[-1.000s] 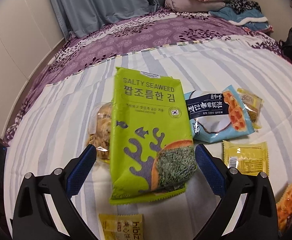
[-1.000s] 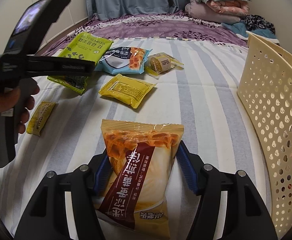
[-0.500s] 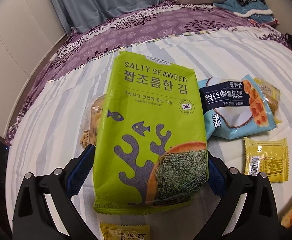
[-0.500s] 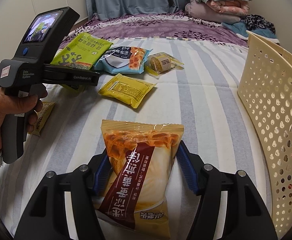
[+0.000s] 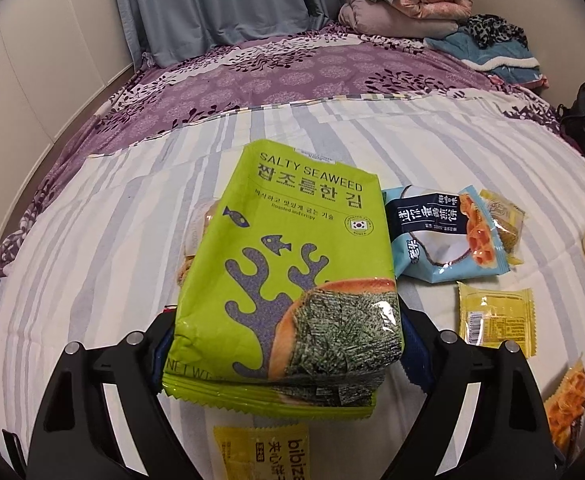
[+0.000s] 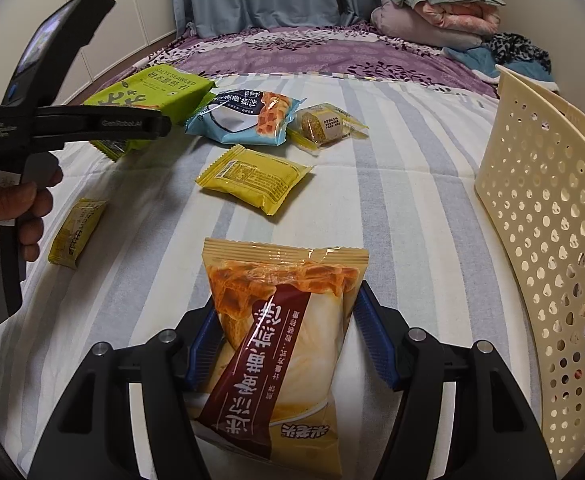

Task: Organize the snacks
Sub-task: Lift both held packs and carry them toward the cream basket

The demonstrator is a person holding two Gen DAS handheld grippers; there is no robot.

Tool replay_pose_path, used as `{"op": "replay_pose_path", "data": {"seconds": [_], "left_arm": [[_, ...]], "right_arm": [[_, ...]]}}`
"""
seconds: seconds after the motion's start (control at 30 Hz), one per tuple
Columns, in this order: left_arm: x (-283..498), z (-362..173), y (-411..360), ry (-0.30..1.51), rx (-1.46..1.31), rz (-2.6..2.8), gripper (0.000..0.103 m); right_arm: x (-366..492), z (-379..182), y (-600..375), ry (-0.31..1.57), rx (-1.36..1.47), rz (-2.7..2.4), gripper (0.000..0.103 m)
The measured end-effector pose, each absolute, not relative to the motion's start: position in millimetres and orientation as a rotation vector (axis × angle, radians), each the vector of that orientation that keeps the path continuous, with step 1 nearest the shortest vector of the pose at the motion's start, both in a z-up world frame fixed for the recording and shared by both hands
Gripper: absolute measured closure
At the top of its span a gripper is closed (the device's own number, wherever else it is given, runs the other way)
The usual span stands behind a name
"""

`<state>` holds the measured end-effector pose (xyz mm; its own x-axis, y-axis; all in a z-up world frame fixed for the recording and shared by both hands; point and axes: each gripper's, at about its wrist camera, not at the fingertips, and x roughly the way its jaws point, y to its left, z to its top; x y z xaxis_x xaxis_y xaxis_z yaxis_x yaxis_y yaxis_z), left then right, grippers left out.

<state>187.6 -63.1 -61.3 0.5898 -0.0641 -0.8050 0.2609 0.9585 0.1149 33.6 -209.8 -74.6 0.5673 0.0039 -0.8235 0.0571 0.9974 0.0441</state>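
The left tongs (image 5: 284,344) are closed on the lower end of the green seaweed bag (image 5: 292,276), their blue pads pressed against its two sides, and the bag looks lifted off the striped bed sheet (image 5: 92,248). The right tongs (image 6: 284,340) grip an orange waffle packet (image 6: 280,332) by its sides, low over the same sheet.

Taking the seaweed bag as the landmark: touching its right edge lies a blue waffle packet (image 5: 444,236), with a small clear-wrapped snack (image 5: 502,224) just beyond that. A yellow packet (image 5: 494,318) lies to the bag's lower right, another small yellow packet (image 5: 264,454) just below its bottom seam, and a clear bag of round snacks (image 5: 198,232) peeks out from behind its left edge. Far right of the bag stands a cream perforated basket (image 6: 544,216).
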Motion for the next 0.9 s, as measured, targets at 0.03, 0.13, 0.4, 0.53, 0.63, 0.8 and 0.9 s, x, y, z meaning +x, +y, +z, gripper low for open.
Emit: {"op": "replay_pose_path", "data": {"seconds": [0.03,0.13,0.4,0.53,0.63,0.8,0.9], "left_arm": [[185,-59,-61,0.919,0.223,-0.193,0.016],[176,-53,-53,0.910,0.201,-0.197,0.016],[149,-48,-28,0.923,0.163,-0.201,0.016],[138,-55,-14,0.952,0.136,-0.194,0.016],[135,-66,-4,0.984,0.112,-0.185,0.015],[138,-77,1,1.013,0.095,-0.179,0.014],[140,-79,1,1.013,0.096,-0.174,0.012]], "right_arm": [[34,-75,-210,0.967,0.066,-0.032,0.039],[34,-75,-209,0.968,0.061,-0.034,0.039],[34,-76,-208,0.969,0.051,-0.039,0.039],[35,-76,-207,0.971,0.039,-0.044,0.039],[34,-76,-206,0.971,0.035,-0.046,0.039],[35,-76,-205,0.973,0.028,-0.050,0.040],[35,-76,-205,0.973,0.025,-0.051,0.040]]}}
